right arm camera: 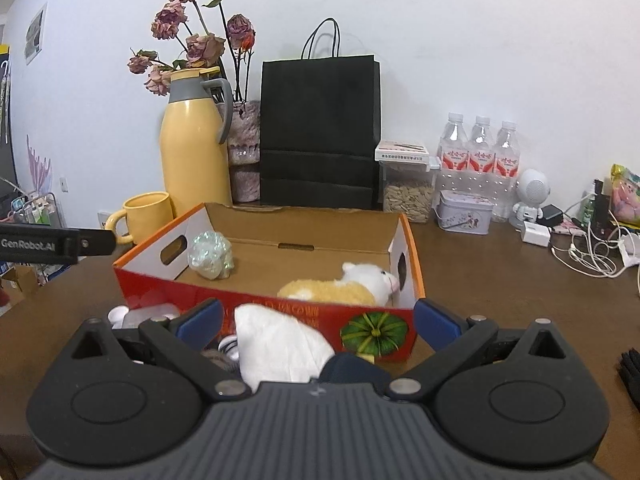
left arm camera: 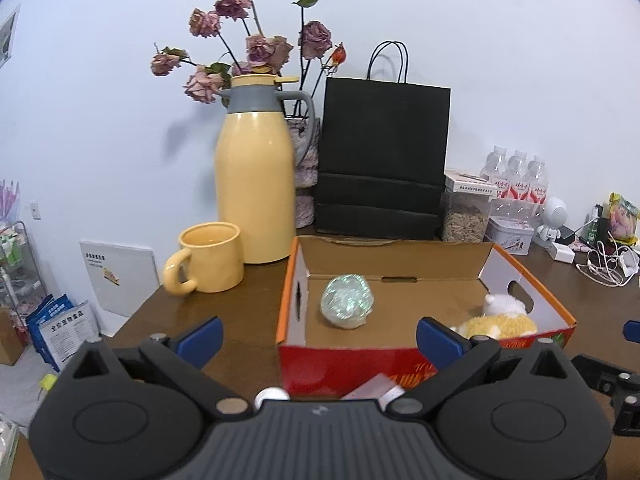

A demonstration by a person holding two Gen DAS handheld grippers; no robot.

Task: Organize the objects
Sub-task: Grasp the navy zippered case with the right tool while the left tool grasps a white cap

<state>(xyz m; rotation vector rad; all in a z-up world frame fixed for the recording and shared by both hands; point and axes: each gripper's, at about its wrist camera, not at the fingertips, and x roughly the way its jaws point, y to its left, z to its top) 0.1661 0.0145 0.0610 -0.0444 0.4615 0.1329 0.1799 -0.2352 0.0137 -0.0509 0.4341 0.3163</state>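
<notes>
An open cardboard box (left arm camera: 520,280) (right arm camera: 412,240) with red and orange sides stands on the brown table. In it lie a shiny iridescent wrapped ball (left arm camera: 347,300) (right arm camera: 211,255) at the left and a yellow-and-white plush animal (left arm camera: 500,320) (right arm camera: 344,286) at the right. My left gripper (left arm camera: 318,338) is open and empty just before the box's front wall. My right gripper (right arm camera: 316,318) is open over a white plush item (right arm camera: 280,344) and small bottles (right arm camera: 152,314) lying in front of the box, touching none that I can see.
Behind the box stand a yellow mug (left arm camera: 210,258), a yellow thermos jug (left arm camera: 252,176), a vase of dried roses (left arm camera: 260,48), a black paper bag (left arm camera: 382,160), a seed jar (right arm camera: 408,192), water bottles (right arm camera: 480,156), a tin (right arm camera: 464,212) and tangled cables (right arm camera: 592,252).
</notes>
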